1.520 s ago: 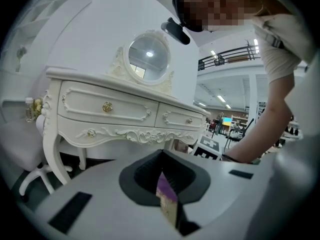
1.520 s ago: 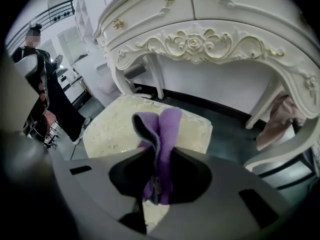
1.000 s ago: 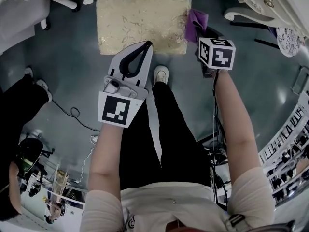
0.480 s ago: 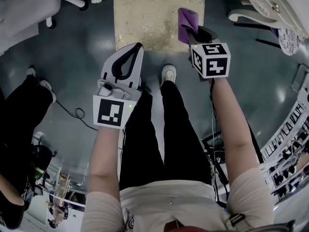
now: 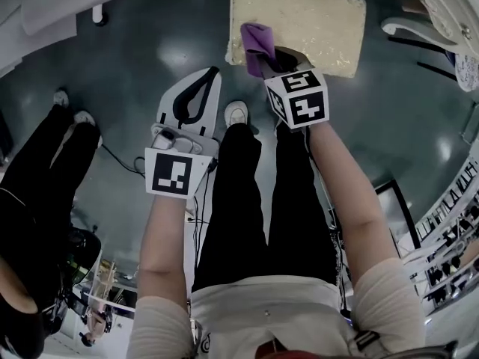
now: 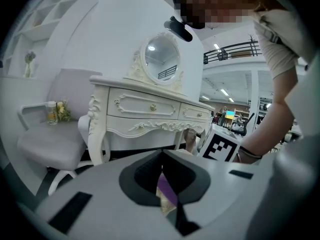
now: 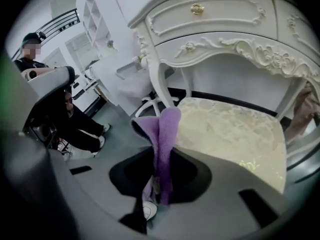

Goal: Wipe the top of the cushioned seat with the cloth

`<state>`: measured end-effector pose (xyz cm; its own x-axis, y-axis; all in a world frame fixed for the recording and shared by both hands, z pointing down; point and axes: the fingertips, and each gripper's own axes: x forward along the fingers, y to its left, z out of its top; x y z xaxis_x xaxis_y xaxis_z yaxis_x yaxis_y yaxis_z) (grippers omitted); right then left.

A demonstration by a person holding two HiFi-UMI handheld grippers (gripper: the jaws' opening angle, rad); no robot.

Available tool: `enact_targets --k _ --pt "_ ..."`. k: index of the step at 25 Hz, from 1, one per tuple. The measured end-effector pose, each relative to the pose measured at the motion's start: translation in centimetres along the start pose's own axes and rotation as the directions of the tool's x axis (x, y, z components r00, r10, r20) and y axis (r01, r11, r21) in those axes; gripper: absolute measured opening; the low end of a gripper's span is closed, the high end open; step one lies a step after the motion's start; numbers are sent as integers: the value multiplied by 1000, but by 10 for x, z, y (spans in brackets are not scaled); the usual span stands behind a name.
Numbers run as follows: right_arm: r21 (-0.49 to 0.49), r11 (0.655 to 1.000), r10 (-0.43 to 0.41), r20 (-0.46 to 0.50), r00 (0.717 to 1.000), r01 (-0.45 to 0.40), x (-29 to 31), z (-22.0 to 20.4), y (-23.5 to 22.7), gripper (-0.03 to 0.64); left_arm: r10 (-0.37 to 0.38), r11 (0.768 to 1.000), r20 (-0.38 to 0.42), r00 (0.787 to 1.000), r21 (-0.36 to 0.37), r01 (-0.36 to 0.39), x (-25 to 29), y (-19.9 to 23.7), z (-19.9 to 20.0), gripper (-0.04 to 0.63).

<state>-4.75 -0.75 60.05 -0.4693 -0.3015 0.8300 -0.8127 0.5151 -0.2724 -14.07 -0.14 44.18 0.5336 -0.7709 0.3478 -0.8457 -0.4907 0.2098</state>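
The right claw (image 5: pixel 268 55) is clamped on the purple cloth (image 5: pixel 258 42), which stands up from between its jaws in a folded bunch. The cloth sits at the near left corner of the cushioned seat (image 5: pixel 318 17), over its front edge; whether it touches the fabric cannot be told. The left claw (image 5: pixel 212 72) hangs off the seat, to the left of that same corner and above the grey floor (image 5: pixel 135 58), jaws pressed together with nothing between them.
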Motion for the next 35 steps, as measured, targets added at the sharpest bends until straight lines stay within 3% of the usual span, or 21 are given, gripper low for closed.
enact_targets --k 6,16,24,35 --pt "2 1000 12 -35 999 -12 34 -2 32 80 8 1000 -4 1000 -30 -8 -17 28 -13 14" --pt "33 999 -20 -18 1000 20 27 -6 11 81 -13 999 2 1000 -41 13 -3 23 -17 14" --pt "73 996 -55 -26 998 57 -3 -32 -49 81 -32 999 4 999 -32 32 22 -35 -14 14" --pt "46 997 -61 -26 998 62 -43 -65 -120 81 -23 999 -16 1000 -37 22 64 -111 -33 14"
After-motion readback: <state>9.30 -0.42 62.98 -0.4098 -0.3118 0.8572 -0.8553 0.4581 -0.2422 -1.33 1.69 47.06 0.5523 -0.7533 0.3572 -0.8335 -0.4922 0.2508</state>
